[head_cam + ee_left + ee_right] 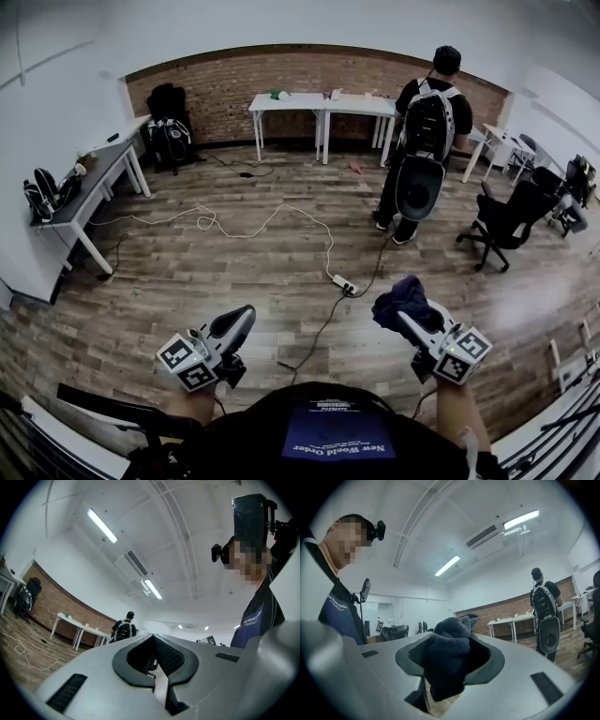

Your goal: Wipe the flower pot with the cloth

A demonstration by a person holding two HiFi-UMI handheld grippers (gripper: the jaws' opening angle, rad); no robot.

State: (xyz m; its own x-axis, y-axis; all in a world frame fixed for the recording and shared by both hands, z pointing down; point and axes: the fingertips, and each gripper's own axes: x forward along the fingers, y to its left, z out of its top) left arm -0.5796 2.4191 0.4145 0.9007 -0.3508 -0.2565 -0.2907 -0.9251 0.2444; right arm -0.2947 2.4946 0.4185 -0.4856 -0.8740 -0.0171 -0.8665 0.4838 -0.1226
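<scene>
**My right gripper (409, 322) is gripping the cloth (401, 298)**

I am watching its jaws pinching the dark blue cloth, which is bunching out past the tips, just right of the power strip (344, 284) on the floor. Left of that strip, the left gripper (242, 321) is showing its jaws pressed together, empty.

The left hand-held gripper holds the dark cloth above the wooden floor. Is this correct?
No. The right hand-held gripper holds the dark cloth above the wooden floor, as the right gripper view shows; the left hand-held gripper is empty.
</scene>
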